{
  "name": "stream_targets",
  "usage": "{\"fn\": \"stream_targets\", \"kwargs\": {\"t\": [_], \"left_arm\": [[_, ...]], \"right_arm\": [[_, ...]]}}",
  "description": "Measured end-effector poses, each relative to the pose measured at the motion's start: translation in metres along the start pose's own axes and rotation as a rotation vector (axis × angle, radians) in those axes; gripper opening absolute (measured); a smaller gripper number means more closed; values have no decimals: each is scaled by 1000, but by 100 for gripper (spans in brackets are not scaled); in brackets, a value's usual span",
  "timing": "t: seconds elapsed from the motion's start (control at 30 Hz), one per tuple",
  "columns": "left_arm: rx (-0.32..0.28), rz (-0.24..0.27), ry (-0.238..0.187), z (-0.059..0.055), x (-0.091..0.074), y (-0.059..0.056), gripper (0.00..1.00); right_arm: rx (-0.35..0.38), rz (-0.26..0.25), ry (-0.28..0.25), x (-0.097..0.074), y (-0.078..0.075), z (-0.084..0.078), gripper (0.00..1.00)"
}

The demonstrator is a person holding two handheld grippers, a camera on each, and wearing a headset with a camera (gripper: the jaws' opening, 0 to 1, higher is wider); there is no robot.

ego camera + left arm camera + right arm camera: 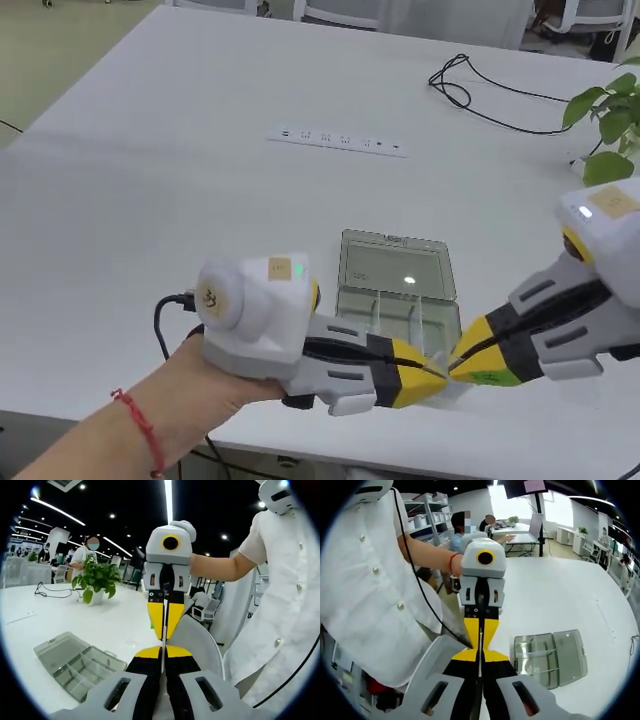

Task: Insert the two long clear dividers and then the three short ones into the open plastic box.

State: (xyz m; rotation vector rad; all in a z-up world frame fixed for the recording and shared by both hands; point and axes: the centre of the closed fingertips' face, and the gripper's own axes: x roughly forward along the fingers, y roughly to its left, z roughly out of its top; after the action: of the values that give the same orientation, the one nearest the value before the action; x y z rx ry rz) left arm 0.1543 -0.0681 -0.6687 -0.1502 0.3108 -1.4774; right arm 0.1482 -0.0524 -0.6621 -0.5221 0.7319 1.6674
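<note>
The left hand-held gripper [425,370] and right hand-held gripper [462,365] pinch a clear divider [164,625] before the box [398,292], power strip [338,140] beyond.

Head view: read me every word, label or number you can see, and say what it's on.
Nothing reads clearly.
Left gripper: dark mark on its round end, tan sticker on top, both too blurred.
Right gripper: tan sticker on top, green label near its fingers, both too small.
Power strip: markings too small.
Clear divider between both grippers' fingers: no marking seen.
</note>
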Motion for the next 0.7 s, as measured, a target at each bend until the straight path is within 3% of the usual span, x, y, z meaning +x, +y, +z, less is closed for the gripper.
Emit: {"fn": "stream_targets", "kwargs": {"t": [0.7], "left_arm": [[-7,34,4,-6,-7,3,2]], "right_arm": [[-14,-19,0,2,-1,2,3]]}}
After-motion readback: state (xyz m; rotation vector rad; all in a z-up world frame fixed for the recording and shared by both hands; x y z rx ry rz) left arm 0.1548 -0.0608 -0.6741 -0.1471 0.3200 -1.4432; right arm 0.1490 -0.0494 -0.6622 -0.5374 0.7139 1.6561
